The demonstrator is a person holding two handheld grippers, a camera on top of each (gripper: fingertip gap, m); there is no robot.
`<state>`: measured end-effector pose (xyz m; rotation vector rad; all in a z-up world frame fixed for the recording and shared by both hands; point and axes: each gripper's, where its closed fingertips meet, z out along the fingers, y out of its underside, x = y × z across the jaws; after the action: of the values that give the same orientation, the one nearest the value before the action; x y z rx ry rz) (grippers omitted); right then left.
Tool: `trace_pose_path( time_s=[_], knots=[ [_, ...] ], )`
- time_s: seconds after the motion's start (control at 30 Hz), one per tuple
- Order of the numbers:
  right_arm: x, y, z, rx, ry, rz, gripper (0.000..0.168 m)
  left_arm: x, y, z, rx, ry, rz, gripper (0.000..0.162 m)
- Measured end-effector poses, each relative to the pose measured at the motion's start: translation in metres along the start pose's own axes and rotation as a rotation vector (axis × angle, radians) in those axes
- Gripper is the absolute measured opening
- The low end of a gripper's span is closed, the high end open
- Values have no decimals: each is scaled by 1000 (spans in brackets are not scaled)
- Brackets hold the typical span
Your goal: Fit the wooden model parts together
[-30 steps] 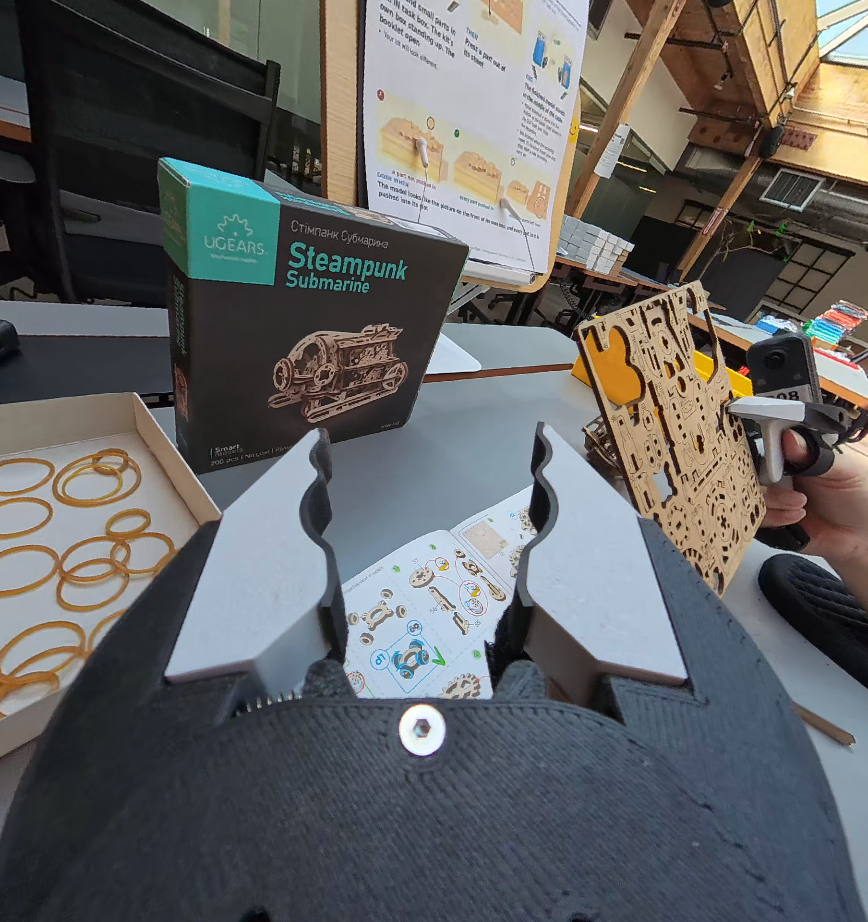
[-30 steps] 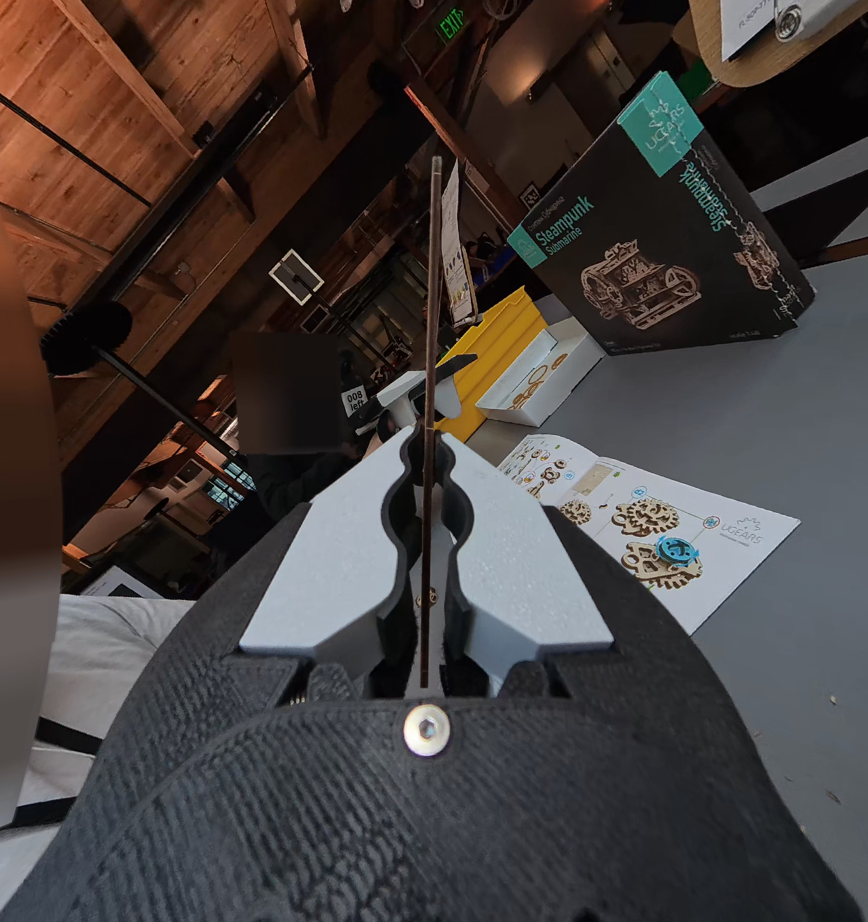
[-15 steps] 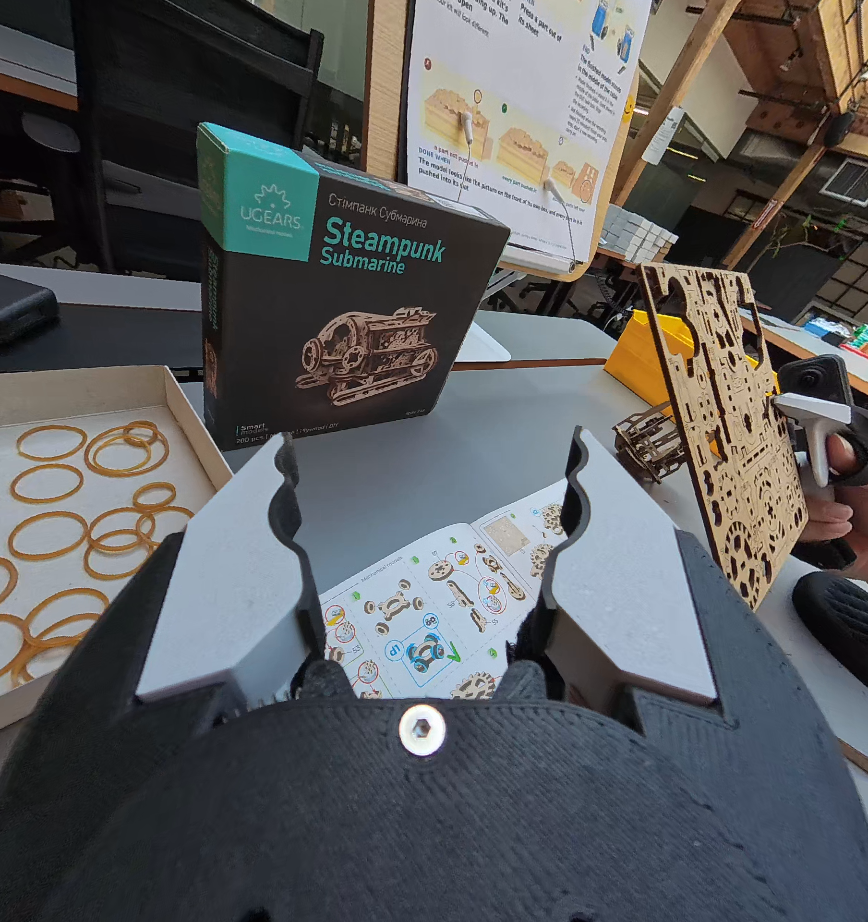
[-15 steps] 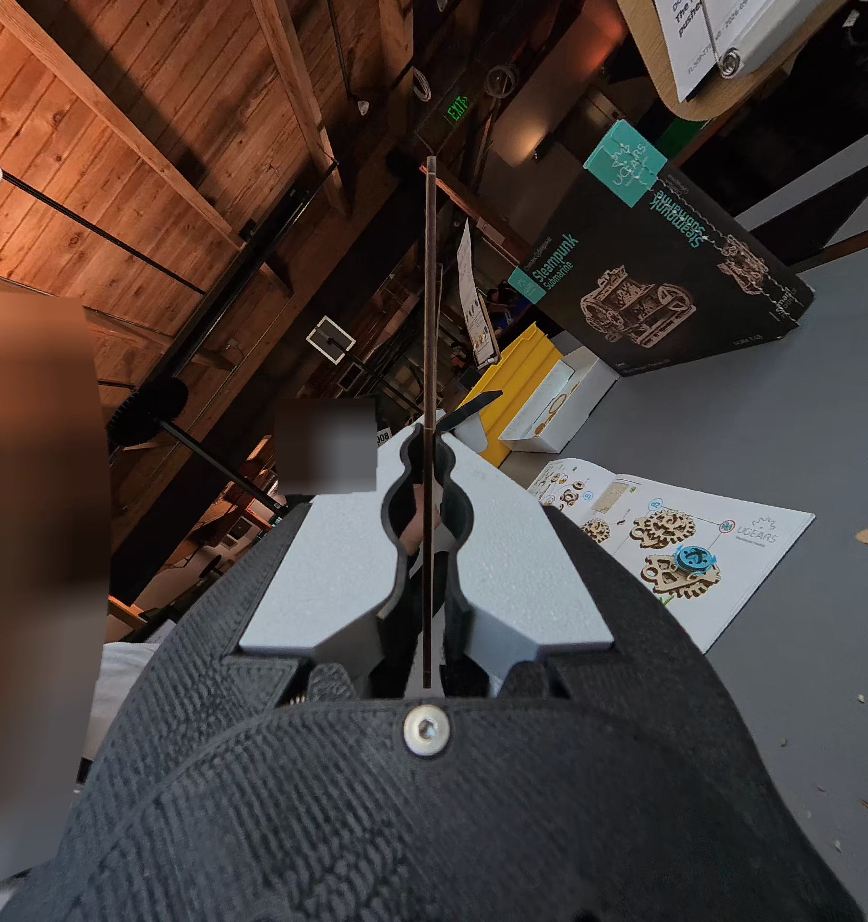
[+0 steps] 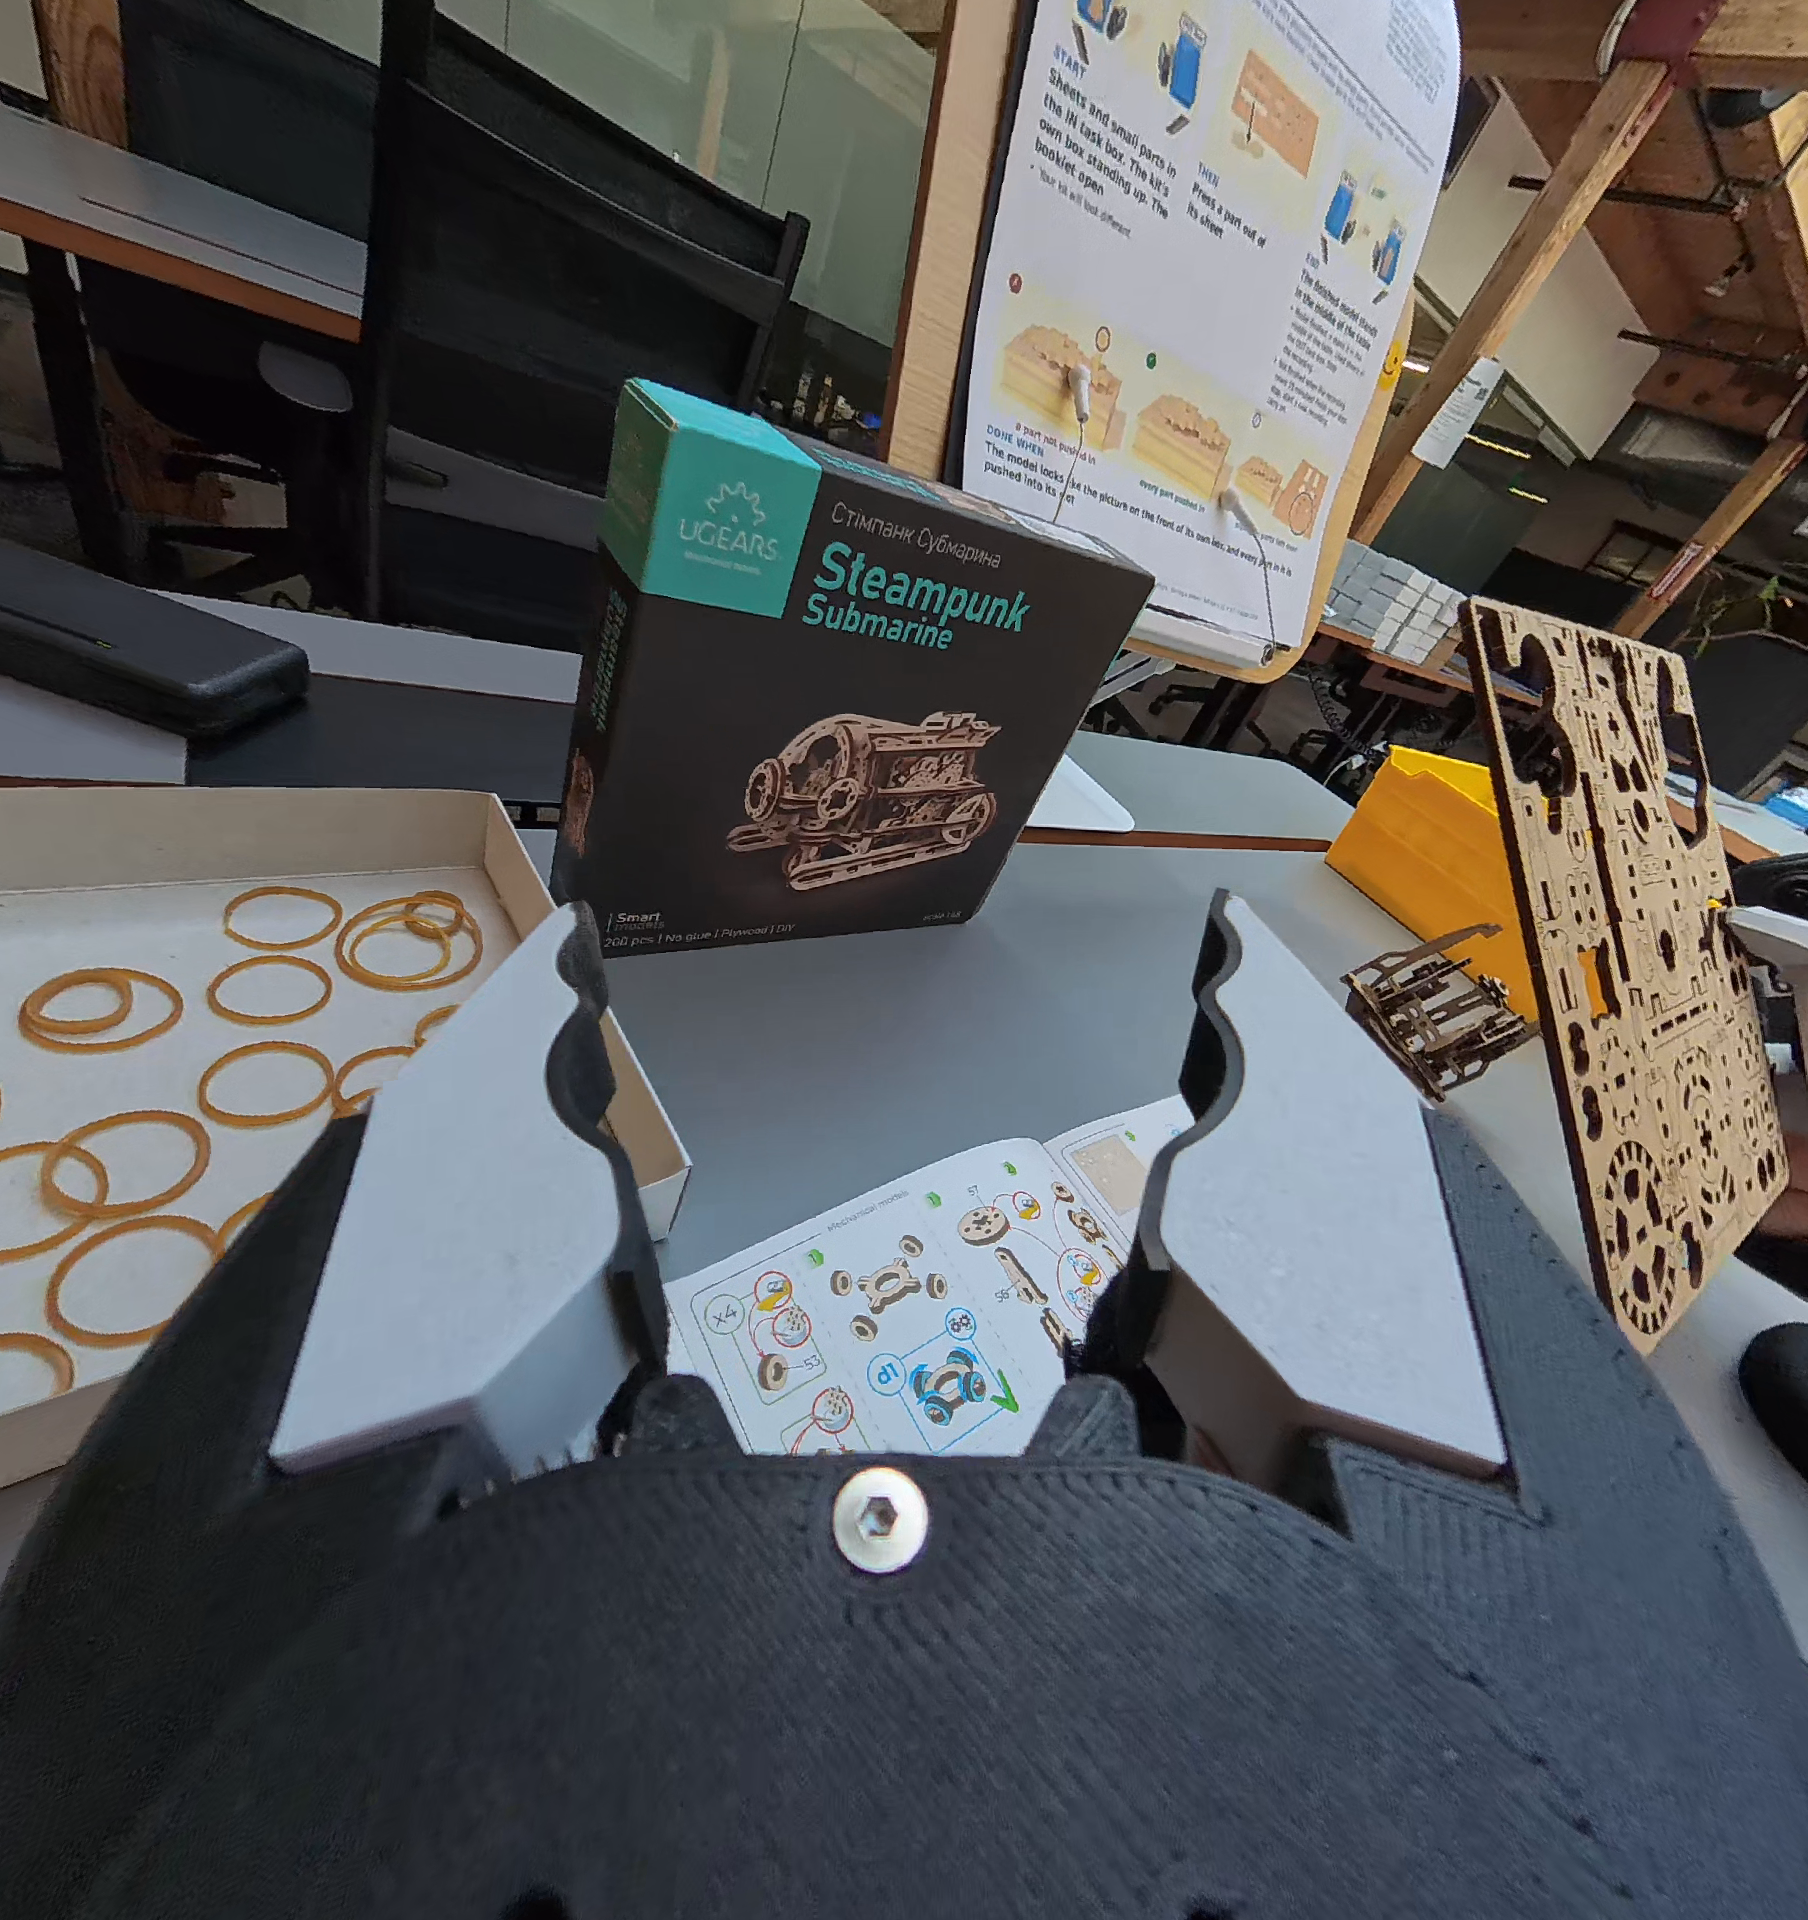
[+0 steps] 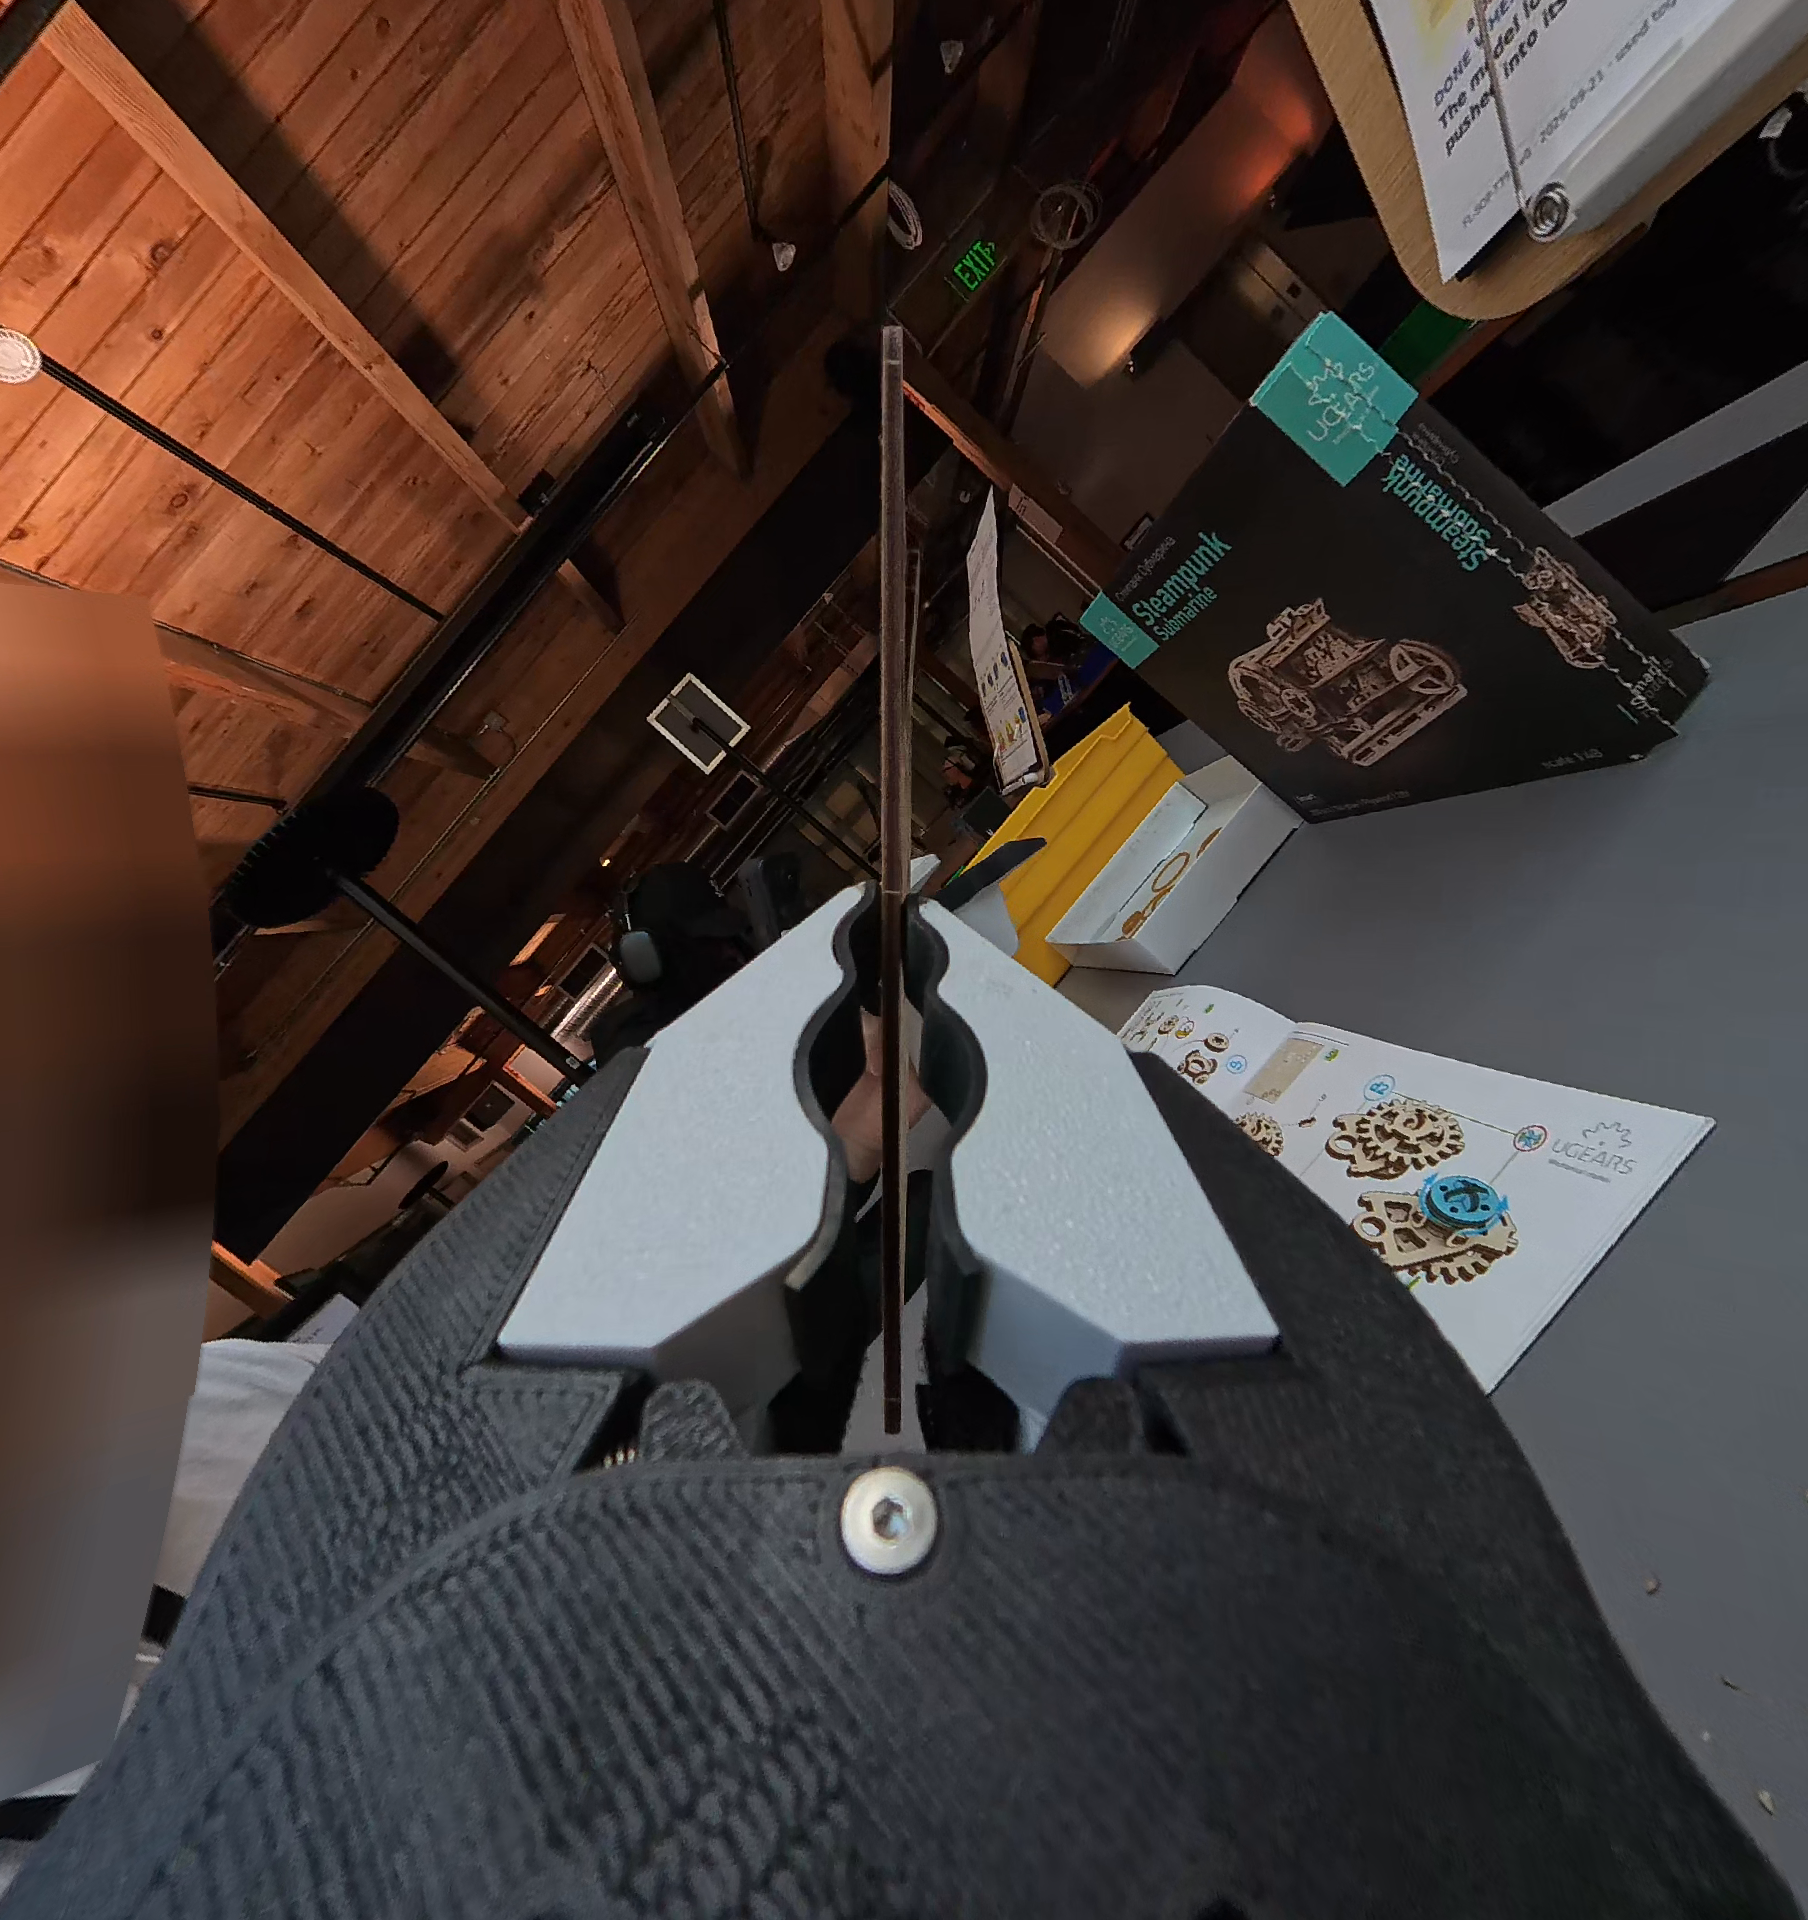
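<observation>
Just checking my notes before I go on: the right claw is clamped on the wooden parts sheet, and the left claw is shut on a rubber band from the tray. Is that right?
Not quite. The left claw is open and holds nothing, as the left wrist view shows; the rubber bands lie in the tray. The right claw is clamped on the wooden parts sheet, as you said.

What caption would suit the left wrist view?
Open left gripper hovers over the instruction booklet, while the right gripper holds a laser-cut plywood sheet upright beside it.

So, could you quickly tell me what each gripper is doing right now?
Left gripper: open, empty.
Right gripper: shut on the wooden parts sheet.
</observation>
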<state>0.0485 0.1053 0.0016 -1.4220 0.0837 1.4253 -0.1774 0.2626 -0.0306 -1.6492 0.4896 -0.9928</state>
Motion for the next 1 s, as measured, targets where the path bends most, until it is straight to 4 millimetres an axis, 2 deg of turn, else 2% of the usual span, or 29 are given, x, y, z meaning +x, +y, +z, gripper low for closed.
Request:
trace_pose_path(
  time_s=[0.23,0.87,1.0],
  knots=[
    [-4,-2,0,13,-16,-15,0,-3,-5,-4,20,-14,31,113],
    [-5,-2,0,16,-29,-5,0,9,6,2,-19,47,63,116],
    [-4,0,1,13,-28,2,1,18,10,5,-42,91,59,115]
  ],
)
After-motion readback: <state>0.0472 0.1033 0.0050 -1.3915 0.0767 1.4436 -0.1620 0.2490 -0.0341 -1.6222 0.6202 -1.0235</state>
